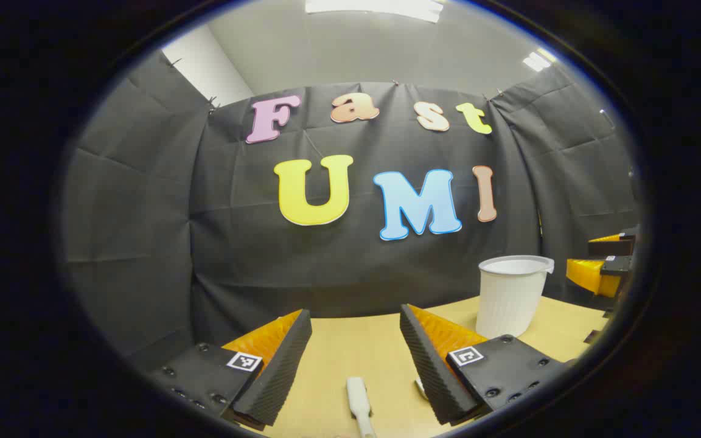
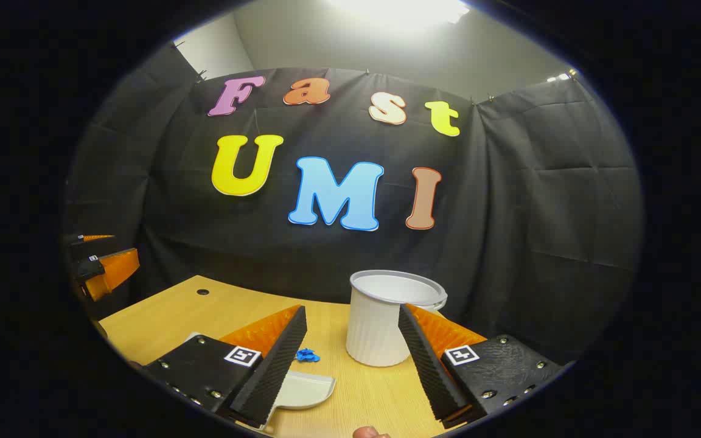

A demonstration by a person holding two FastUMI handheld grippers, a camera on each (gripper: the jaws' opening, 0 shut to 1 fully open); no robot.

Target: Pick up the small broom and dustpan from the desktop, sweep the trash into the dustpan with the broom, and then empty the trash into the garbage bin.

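Observation:
In the left gripper view my left gripper stands open above the wooden desk. A white handle lies on the desk between and below its fingers; I cannot tell whether it is the broom's or the dustpan's. The white ribbed garbage bin stands upright to the right. In the right gripper view my right gripper is open too, holding nothing. The bin stands just ahead, partly behind the right finger. A small blue scrap of trash lies beside the white dustpan, which is half hidden by the left finger.
The booth's black cloth wall closes the desk's far side. A round cable hole sits near the desk's back left corner. The other gripper hovers at the far left, and in the left gripper view the other gripper hovers beyond the bin.

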